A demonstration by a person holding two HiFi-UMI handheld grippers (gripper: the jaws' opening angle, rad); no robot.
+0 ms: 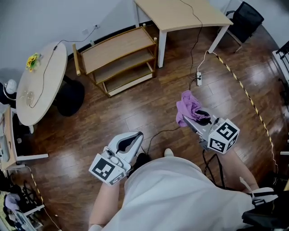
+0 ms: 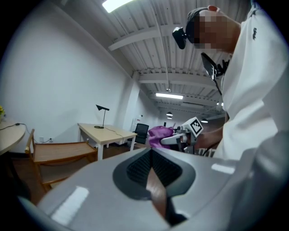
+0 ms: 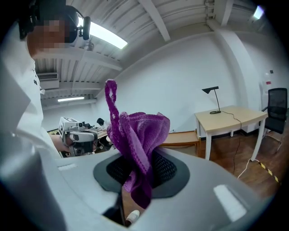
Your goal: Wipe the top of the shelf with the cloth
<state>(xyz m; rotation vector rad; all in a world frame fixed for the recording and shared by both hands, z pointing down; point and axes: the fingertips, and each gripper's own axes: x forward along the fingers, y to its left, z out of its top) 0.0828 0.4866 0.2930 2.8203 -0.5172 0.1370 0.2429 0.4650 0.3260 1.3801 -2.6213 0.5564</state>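
The right gripper [image 3: 135,173] is closed on the cloth [image 3: 140,131]; its jaws pinch the fabric at a low part, so most of it stands above the pads in a loose bunch and a short end hangs under them. I think this hold is for carrying only; for wiping, a wider part of the cloth must lie flat under the jaws. The left gripper [image 2: 151,169] has its jaws together at the tips and holds nothing; only the floor shows through the small gap lower down. It is low, near the person's body; I judge that it simply waits, because one gripper is enough for wiping.

The cloth is purple, with a knitted or terry-like surface; it looks soft, thin and crumpled, and one narrow strip rises above the rest. Whether it is dry or damp, I cannot tell.

The shelf [image 1: 118,48] stands well apart from the person, near the wall, between the round table [image 1: 40,85] and the desk [image 1: 180,13]; it is of light wood with three levels, and its top board is bare. The cloth is in the air over the wooden floor [image 1: 149,103], not at the shelf; so the wiping is not yet begun, and the next move, in my judgement, is to walk closer and lower the cloth onto the top board.
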